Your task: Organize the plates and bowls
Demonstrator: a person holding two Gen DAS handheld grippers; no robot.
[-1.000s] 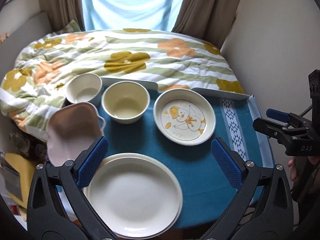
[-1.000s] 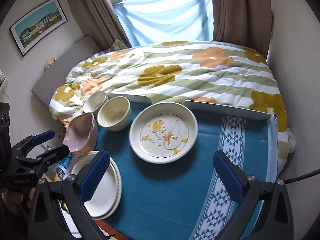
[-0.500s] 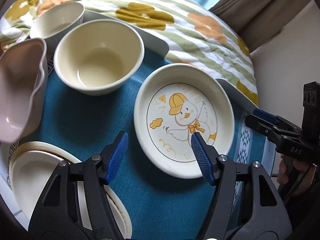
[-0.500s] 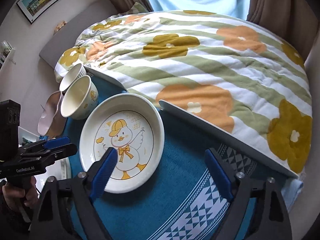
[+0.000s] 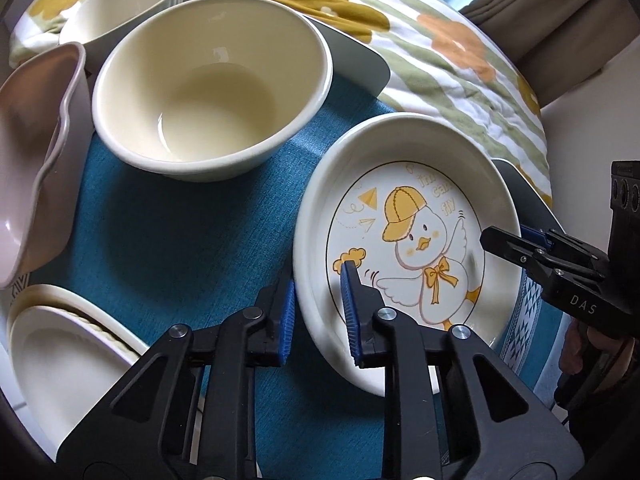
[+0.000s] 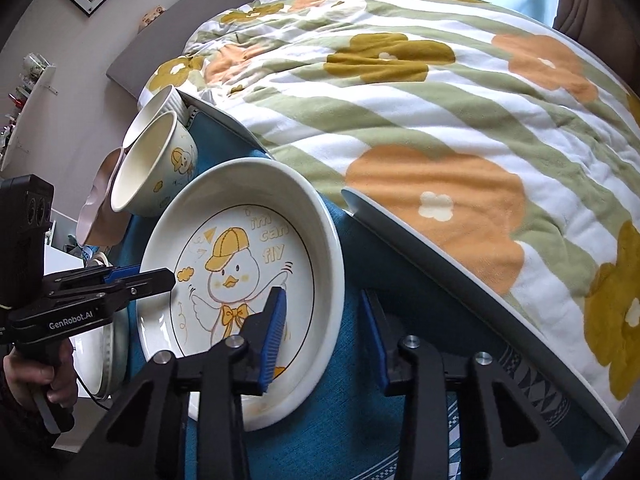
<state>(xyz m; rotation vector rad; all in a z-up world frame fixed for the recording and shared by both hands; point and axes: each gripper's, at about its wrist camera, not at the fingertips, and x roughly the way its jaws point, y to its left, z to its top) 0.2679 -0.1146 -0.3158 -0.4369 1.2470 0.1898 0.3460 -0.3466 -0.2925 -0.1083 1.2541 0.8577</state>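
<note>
A shallow cream plate with a yellow duck drawing (image 5: 404, 148) (image 6: 248, 184) lies on the blue cloth. My left gripper (image 5: 316, 316) straddles its left rim, one blue pad outside and one inside; the jaws are closing and the pads look pressed on the rim. At the opposite side, my right gripper (image 6: 324, 336) has that rim between its closing jaws, with cloth still showing between the outer pad and the plate. In each view the other gripper shows across the plate: the right gripper (image 5: 520, 248) and the left gripper (image 6: 152, 276).
Left of the duck plate stand a cream bowl (image 5: 212, 80) (image 6: 152, 176), a ribbed white bowl (image 5: 120, 0) and a pink wavy bowl (image 5: 32, 140). A stack of white plates (image 5: 60, 360) sits at the near left. A flowered quilt (image 6: 400, 100) lies beyond the table.
Both grippers came down to the duck plate from high above the table. Their jaws went from wide to narrow, the left over the plate's left rim, the right over its right rim.
</note>
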